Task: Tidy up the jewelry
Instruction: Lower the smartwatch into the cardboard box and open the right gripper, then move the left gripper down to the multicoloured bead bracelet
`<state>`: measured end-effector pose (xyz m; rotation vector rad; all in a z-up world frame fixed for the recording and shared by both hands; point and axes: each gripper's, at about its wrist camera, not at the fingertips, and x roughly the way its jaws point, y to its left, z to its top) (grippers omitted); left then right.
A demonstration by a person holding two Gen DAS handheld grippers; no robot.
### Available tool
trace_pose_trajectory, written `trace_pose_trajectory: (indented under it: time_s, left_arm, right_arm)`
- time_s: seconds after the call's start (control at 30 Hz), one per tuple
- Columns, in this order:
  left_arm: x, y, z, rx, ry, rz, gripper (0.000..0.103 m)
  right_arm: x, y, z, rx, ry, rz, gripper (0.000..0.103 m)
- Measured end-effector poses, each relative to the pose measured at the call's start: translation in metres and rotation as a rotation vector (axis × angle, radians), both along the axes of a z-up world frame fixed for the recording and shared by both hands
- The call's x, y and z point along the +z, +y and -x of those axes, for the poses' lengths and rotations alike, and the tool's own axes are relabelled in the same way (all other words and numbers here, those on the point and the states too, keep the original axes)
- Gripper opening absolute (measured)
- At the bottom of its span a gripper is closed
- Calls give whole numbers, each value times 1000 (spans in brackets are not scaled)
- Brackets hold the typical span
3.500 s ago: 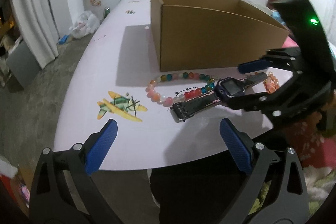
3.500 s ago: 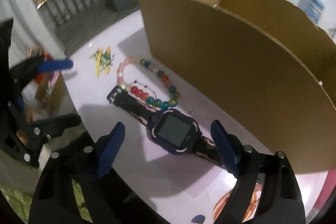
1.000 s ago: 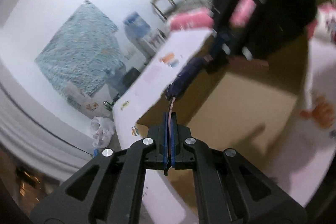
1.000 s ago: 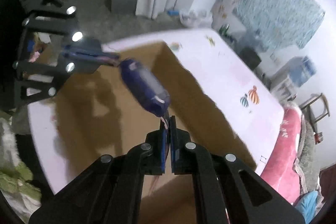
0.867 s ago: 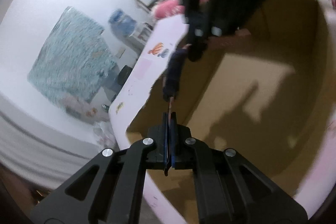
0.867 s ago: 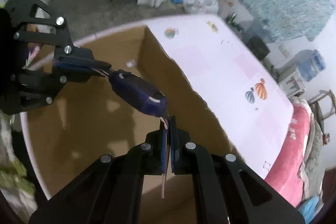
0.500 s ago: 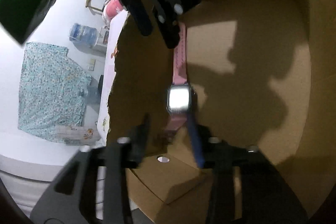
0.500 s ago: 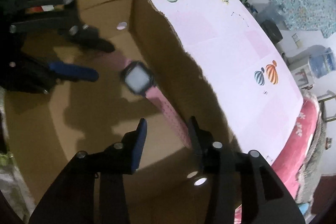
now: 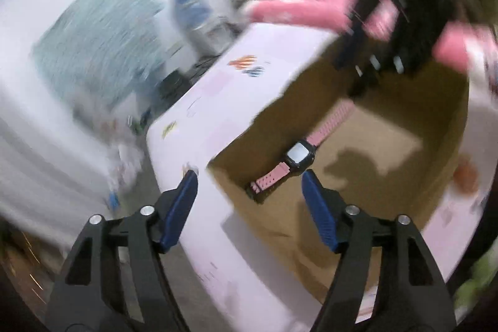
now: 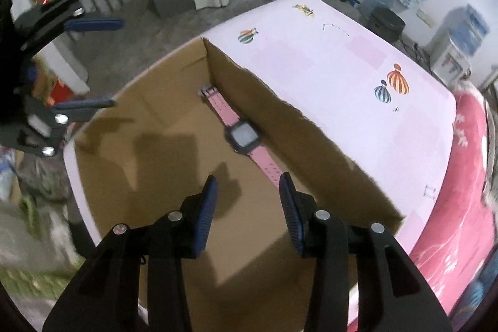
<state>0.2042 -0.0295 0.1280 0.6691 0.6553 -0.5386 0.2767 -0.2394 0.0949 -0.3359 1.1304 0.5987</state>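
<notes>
Standing on pale pink table (image 10: 326, 73) | cardboard box (image 10: 280, 114) | curtained room

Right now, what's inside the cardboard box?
A pink-strapped watch lies flat on the floor of the cardboard box, beside the far wall. The near part of the floor is hidden behind the right gripper.

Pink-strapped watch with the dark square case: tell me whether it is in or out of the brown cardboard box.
In. The pink-strapped watch lies flat on the floor of the brown cardboard box, alongside one wall, no gripper touching it.
</notes>
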Motion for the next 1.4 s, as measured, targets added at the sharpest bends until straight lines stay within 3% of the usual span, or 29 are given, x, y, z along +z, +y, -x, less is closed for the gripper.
trace_pose_trajectory:
  time_s: [0.1, 0.17, 0.3, 0.37, 0.47, 0.53, 0.67, 0.77, 0.93, 1.0, 1.1, 1.2, 1.33, 1.4]
  left_arm:
    - [14, 39, 16, 118, 48, 190, 74]
    - [13, 62, 35, 185, 59, 307, 76]
    - [-9, 89, 73, 270, 88, 435, 84]
    - [-28, 95, 90, 305, 146, 476, 84]
    - [-62, 94, 113, 346, 212, 462, 85]
    - [-90, 89, 124, 367, 267, 435, 85]
    - [-147, 71, 135, 391, 342, 301, 85]
    - [-164, 70, 140, 409, 350, 253, 85]
    - [-172, 81, 131, 441, 389, 275, 88]
    - [-174, 83, 129, 441, 389, 289, 90]
    - [-177, 83, 130, 419, 400, 285, 94]
    - [-177, 83, 129, 403, 408, 295, 95]
    - [-175, 89, 127, 389, 423, 329, 95]
    - [-174, 91, 127, 383, 422, 346, 95]
  right_arm:
    - [4, 4, 10, -60, 1, -47, 41]
    - [12, 6, 25, -98, -23, -96, 47]
    - [27, 9, 69, -178, -124, -170, 57]
    - [26, 14, 105, -193, -148, -240, 66]
    - [3, 27, 156, -219, -166, -252, 74]
    - [-28, 41, 186, -242, -135, -227, 76]
    - [-88, 62, 216, -315, -40, -168, 76]
    - [-119, 71, 220, -374, 6, -111, 76]
    - [-129, 83, 215, -390, 0, -47, 77]
    - [-124, 87, 216, -400, -31, -30, 78]
    - [-113, 84, 215, -433, -82, -35, 90]
    - [-103, 80, 213, -481, -139, -30, 96]
    - [-91, 76, 214, -534, -218, 2, 96]
    - [-86, 72, 216, -519, -225, -29, 96]
